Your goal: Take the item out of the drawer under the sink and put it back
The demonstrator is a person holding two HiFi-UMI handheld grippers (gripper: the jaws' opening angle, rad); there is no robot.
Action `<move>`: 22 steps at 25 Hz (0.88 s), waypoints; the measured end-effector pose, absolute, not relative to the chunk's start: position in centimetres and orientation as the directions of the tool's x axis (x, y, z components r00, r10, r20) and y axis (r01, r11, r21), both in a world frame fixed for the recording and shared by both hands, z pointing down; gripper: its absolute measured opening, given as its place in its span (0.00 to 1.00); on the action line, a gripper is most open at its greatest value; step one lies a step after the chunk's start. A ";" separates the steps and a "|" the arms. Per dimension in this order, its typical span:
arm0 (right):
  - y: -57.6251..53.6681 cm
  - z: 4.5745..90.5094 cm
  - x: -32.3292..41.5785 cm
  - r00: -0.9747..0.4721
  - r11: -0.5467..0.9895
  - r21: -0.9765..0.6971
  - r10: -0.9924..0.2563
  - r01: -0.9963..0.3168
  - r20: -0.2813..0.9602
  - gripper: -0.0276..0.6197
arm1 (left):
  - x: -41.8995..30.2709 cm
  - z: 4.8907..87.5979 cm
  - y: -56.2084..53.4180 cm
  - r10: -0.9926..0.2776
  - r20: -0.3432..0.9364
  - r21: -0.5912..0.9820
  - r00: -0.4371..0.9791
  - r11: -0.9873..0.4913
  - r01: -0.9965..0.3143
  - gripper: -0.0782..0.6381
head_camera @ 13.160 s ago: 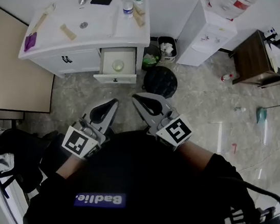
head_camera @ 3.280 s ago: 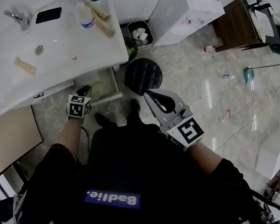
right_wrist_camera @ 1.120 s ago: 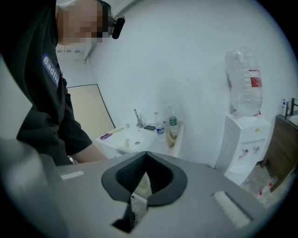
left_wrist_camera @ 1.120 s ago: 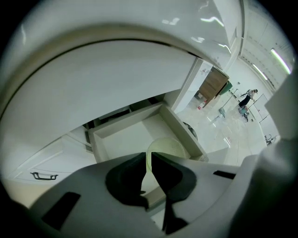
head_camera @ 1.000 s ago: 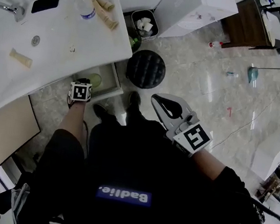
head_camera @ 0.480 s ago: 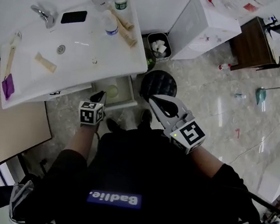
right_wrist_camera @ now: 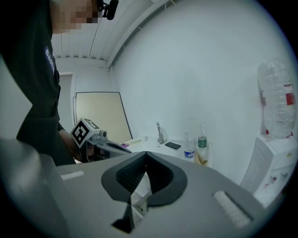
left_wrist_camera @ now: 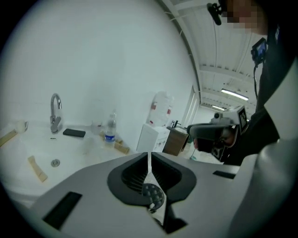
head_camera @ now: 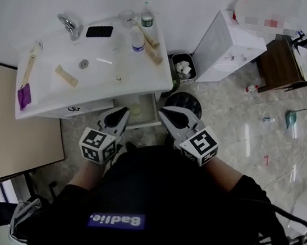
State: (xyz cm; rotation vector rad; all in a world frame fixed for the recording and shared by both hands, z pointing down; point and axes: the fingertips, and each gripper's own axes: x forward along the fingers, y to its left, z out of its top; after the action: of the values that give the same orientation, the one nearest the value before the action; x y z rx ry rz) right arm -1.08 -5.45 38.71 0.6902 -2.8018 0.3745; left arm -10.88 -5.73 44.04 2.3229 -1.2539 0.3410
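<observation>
The drawer (head_camera: 150, 111) under the white sink counter (head_camera: 93, 85) stands pulled out, and a pale round item (head_camera: 136, 110) lies inside it. My left gripper (head_camera: 125, 111) is raised above the drawer's left side, shut, with nothing between its jaws. My right gripper (head_camera: 163, 111) hangs just right of the drawer, also shut and empty. In the left gripper view the left gripper (left_wrist_camera: 149, 157) points over the counter, with the right gripper (left_wrist_camera: 208, 131) off to its right. In the right gripper view the right gripper (right_wrist_camera: 145, 156) faces the sink, the left gripper (right_wrist_camera: 95, 138) to its left.
On the counter are a faucet (head_camera: 70, 23), a black phone (head_camera: 99, 31), a water bottle (head_camera: 135, 38) and small tubes. A black round stool (head_camera: 186, 102) stands right of the drawer, with a bin (head_camera: 181, 66), a white water dispenser (head_camera: 227, 42) and a brown table (head_camera: 284, 61) beyond.
My left gripper, which reached down at the drawer a second ago, has lifted back up and toward me, empty. The pale item stays in the drawer. The right gripper barely moved.
</observation>
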 end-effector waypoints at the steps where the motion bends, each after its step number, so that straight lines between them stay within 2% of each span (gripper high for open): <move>1: -5.3 38.6 -1.6 -0.866 0.860 -0.189 -0.415 -0.473 0.279 0.03 | -10.6 42.3 -5.7 -0.725 0.397 0.284 0.563 -0.486 -0.826 0.14; 9: -4.5 36.6 -4.2 -0.900 0.899 -0.145 -0.378 -0.413 0.219 0.03 | -8.6 33.0 -4.2 -0.724 0.173 0.191 0.668 -0.641 -0.744 0.14; 18: -3.7 35.5 -5.2 -0.919 0.920 -0.117 -0.352 -0.375 0.180 0.03 | -7.3 33.8 -2.3 -0.667 0.171 0.211 0.726 -0.695 -0.688 0.12; 22: -3.1 35.5 -5.5 -0.928 0.929 -0.117 -0.330 -0.352 0.170 0.03 | -7.9 34.5 -2.1 -0.689 0.151 0.215 0.709 -0.677 -0.704 0.12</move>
State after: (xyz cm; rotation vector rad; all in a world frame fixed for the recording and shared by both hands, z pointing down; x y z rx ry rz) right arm -5.52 -3.07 35.47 0.5229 -2.9392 0.2190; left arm -7.92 -2.13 34.54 2.6600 -1.1053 0.0830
